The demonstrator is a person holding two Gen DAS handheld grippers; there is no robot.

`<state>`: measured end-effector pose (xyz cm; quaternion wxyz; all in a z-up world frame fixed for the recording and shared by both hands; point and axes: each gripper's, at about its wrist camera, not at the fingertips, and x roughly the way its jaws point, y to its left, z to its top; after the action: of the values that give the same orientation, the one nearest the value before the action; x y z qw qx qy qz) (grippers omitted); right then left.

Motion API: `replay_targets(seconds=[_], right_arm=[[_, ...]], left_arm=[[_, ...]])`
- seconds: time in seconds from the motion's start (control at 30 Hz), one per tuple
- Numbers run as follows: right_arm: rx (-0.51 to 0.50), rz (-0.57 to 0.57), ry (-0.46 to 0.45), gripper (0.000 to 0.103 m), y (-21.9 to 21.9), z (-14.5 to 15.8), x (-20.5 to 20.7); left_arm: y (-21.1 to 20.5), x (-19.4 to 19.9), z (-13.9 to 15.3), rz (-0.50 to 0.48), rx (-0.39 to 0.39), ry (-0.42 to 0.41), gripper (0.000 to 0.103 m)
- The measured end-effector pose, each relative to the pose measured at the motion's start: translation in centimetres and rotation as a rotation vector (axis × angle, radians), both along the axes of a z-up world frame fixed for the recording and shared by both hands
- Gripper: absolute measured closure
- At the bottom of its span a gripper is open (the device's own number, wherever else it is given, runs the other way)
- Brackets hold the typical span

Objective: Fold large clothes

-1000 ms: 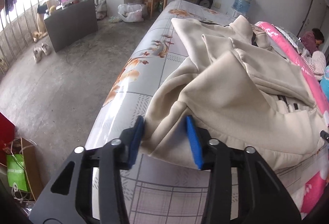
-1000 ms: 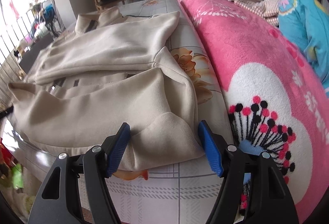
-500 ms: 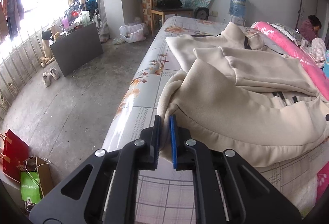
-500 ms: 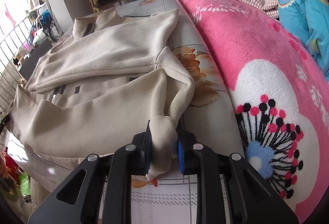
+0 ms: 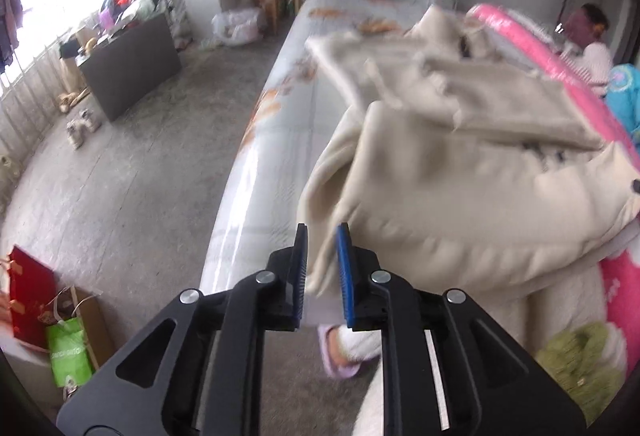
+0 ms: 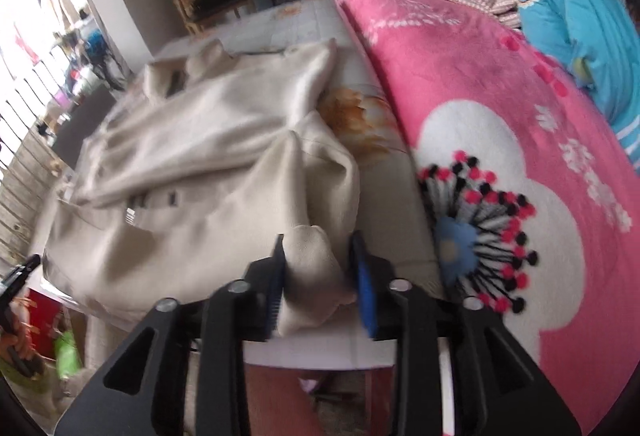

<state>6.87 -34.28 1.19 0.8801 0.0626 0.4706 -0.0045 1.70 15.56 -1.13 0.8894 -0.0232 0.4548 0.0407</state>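
Note:
A large cream zip jacket (image 5: pixel 460 172) lies on the bed's floral sheet (image 5: pixel 280 140), sleeves folded across its front. My left gripper (image 5: pixel 322 268) is shut on the jacket's left bottom hem corner and holds it lifted above the bed edge. In the right wrist view the jacket (image 6: pixel 208 156) spreads to the left, and my right gripper (image 6: pixel 320 272) is shut on a bunched wad of its right hem corner, raised off the sheet (image 6: pixel 360 116). The hem hangs stretched between both grippers.
A pink flowered blanket (image 6: pixel 500 124) runs along the bed's right side, with a person in blue (image 6: pixel 576 20) lying beyond. Bags (image 5: pixel 68 344), a dark cabinet (image 5: pixel 132 64) and shoes (image 5: pixel 80 120) are on the concrete floor left. My slippered foot (image 5: pixel 340 356) is below the left gripper.
Both grippers closed on the jacket's hem corners, then lifted and pulled them back past the bed's near edge. The views now blur with motion.

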Motion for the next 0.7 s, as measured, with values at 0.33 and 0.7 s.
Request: replay_targets(seconds=[0.33, 0.7], right_arm=[[-0.021, 0.068, -0.104, 0.045, 1.7, 2.9, -0.9], [0.117, 0.393, -0.014, 0.043, 12.5, 0.0, 1.8]], left_arm=[[-0.9, -0.6, 2.5, -0.098, -0.153, -0.112, 0.062], [-10.5, 4.8, 0.7, -0.325, -0.218, -0.085, 0.058]])
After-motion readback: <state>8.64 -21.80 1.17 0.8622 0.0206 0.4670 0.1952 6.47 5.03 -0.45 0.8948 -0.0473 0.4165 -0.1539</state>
